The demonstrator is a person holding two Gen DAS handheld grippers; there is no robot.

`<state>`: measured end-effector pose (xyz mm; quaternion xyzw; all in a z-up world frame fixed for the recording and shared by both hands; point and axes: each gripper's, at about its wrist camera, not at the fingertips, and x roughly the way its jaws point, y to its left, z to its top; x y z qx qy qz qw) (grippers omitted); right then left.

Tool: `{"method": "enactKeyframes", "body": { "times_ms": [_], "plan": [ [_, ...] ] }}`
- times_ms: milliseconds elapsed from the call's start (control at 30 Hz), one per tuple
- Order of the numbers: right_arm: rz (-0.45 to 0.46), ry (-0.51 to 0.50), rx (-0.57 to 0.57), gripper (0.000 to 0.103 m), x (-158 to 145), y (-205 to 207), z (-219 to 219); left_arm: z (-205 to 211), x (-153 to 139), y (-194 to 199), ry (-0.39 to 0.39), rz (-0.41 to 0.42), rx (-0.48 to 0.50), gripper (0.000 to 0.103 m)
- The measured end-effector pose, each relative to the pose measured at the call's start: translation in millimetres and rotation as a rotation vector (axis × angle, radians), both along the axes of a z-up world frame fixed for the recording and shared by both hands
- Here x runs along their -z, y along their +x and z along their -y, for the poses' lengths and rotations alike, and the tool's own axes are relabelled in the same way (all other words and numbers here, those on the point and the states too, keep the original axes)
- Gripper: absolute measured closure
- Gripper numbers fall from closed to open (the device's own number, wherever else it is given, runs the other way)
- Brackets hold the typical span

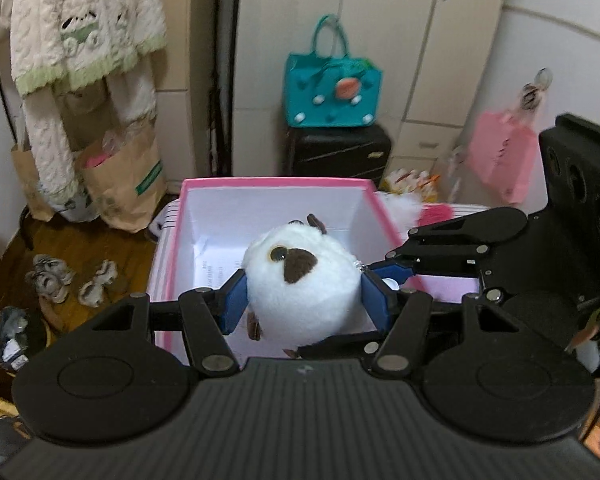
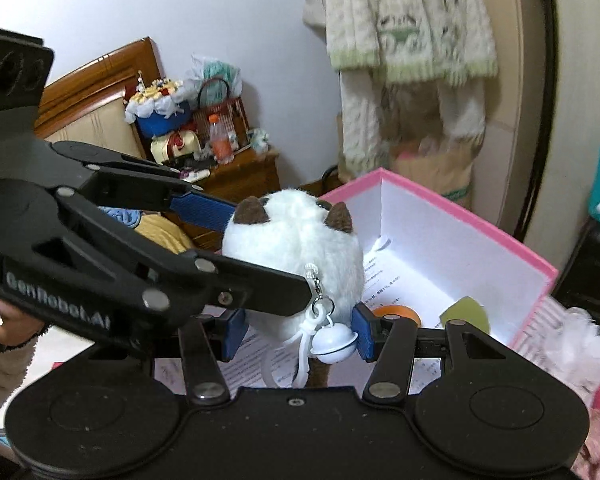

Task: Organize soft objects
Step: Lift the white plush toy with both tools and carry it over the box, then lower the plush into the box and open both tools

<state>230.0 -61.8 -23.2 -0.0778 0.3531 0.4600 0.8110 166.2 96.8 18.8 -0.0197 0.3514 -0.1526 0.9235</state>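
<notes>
While grippers clamp the plush cat (image 1: 300, 280), the pink box (image 1: 276, 182) holds papers (image 2: 384, 276) (tape too).

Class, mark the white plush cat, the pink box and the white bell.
white plush cat (image 1: 300, 280), left wrist view, its face.
pink box (image 1: 272, 182), left wrist view, far rim.
white bell (image 2: 334, 340), right wrist view, its round body.

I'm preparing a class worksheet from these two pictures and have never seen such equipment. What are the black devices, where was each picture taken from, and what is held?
No robot here: a person holds two hand-held grippers, each carrying a camera that looks along its jaws. One picture comes from the left gripper, the other from the right gripper. Both are closed on the same white plush cat, above an open pink box. A small white bell hangs from the toy. Papers and a tape roll lie inside the box.
</notes>
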Motion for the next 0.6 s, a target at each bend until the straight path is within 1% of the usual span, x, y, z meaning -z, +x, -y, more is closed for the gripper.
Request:
{"method": "enactKeyframes", "body": {
  "times_ms": [167,300,367,467,500,600],
  "plan": [
    [-0.056,-0.053,-0.008,0.044,20.2,33.9,-18.0,-2.6,13.6,42.1,0.051,-0.073,-0.035,0.044],
    [-0.039,-0.099,-0.025,0.044,30.1,54.7,-28.5,-5.0,25.3,73.8,0.066,-0.157,-0.038,0.045],
    [-0.022,-0.12,-0.039,0.044,32.2,64.2,-32.7,-3.5,29.4,83.4,0.073,-0.171,-0.045,0.045],
    [-0.059,-0.111,-0.039,0.044,34.4,77.4,-33.7,-2.4,31.4,94.8,0.076,-0.191,-0.058,0.044],
    [-0.06,-0.115,-0.035,0.042,35.3,80.3,-34.3,-3.6,32.3,99.2,0.071,-0.201,-0.062,0.044],
    [-0.024,-0.144,-0.028,0.042,36.4,84.2,-37.0,-5.4,36.7,110.8,0.059,-0.217,-0.076,0.044]
  ]
}}
